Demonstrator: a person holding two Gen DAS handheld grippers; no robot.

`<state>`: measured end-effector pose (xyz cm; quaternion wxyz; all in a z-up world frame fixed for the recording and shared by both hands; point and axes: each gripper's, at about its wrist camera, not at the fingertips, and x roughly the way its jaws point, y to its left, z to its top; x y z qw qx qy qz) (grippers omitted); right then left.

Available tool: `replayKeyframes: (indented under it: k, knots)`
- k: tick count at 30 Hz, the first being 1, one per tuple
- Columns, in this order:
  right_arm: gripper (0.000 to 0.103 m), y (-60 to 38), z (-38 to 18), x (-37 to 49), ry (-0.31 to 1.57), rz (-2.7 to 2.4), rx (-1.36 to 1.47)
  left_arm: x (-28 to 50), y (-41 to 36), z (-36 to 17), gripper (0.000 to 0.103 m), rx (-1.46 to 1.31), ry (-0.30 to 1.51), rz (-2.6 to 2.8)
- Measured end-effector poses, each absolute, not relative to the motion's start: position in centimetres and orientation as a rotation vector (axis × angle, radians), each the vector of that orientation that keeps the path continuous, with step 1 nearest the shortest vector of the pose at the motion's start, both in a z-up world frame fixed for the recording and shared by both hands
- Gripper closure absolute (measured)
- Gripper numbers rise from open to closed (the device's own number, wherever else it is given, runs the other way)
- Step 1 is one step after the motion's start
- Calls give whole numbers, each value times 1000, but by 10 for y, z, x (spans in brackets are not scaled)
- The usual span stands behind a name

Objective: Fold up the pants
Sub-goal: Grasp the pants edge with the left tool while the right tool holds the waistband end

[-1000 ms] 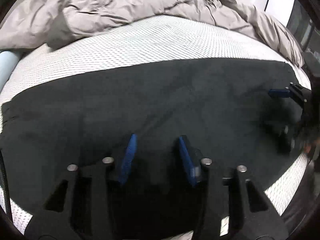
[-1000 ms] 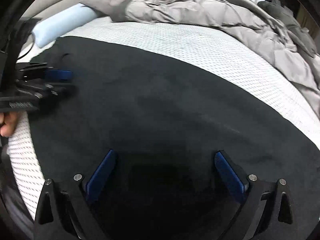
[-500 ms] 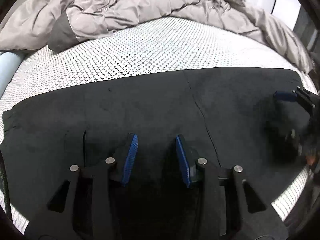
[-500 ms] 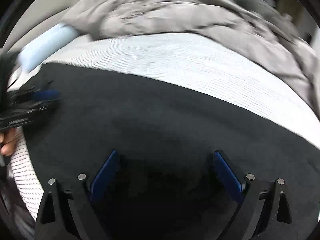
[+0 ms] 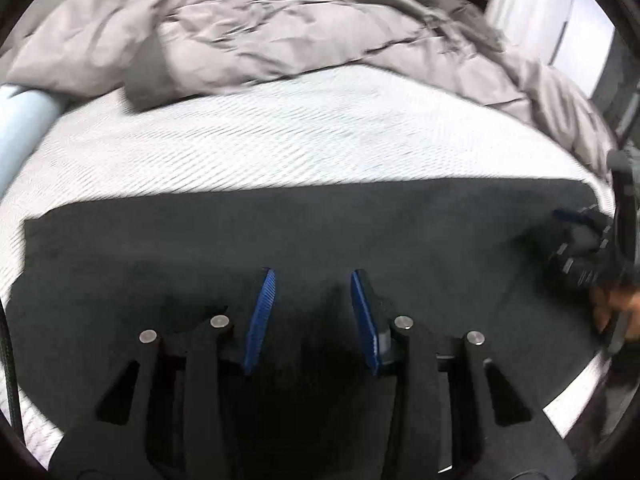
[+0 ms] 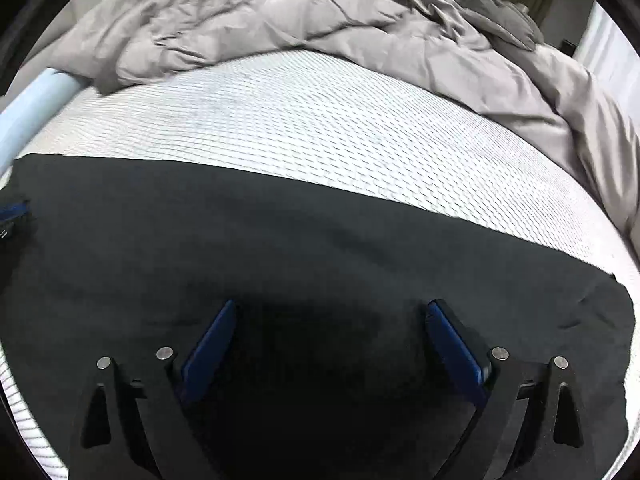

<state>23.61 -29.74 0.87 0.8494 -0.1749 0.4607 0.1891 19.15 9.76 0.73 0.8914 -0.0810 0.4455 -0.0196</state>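
Note:
Black pants point(image 5: 280, 232) lie flat in a long band across the white mattress point(image 5: 280, 140). My left gripper point(image 5: 313, 274) hovers low over their near middle. Its blue pads stand a narrow gap apart, and I see no fabric pinched between them. My right gripper point(image 6: 332, 304) is wide open over the pants point(image 6: 320, 240), which stay flat beneath it. In the left wrist view the right gripper point(image 5: 580, 232) shows blurred at the far right with a hand point(image 5: 616, 308) behind it. The left gripper point(image 6: 12, 212) barely enters the right wrist view's left edge.
A crumpled grey duvet point(image 5: 280, 32) covers the far half of the bed and its right side point(image 6: 580, 128). A pale blue roll point(image 5: 20, 120) lies at the left end. White mattress point(image 6: 300, 128) shows between pants and duvet. The mattress edge runs close below the pants.
Both views have pulled back, so the pants' far edge sits lower and more mattress shows. My right gripper has slid rightward, away from the left one. Neither jaw opening changed.

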Motion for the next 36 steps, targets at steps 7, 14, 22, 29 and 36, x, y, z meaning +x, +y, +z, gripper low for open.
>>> replayKeyframes:
  k: [7, 14, 22, 29, 36]
  knots:
    - [6, -259, 1, 223, 964, 558, -428, 258, 34, -24, 67, -90, 1045, -77]
    - [6, -275, -1, 225, 971, 517, -438, 251, 94, -26, 68, -70, 1002, 123]
    - [6, -279, -2, 215, 969, 510, -437, 227, 125, -2, 68, -197, 940, 45]
    - [6, -279, -2, 213, 965, 513, -442, 191, 204, -12, 69, -168, 960, 269]
    - [6, -277, -3, 212, 963, 517, -448, 155, 259, -3, 80, -284, 883, 380]
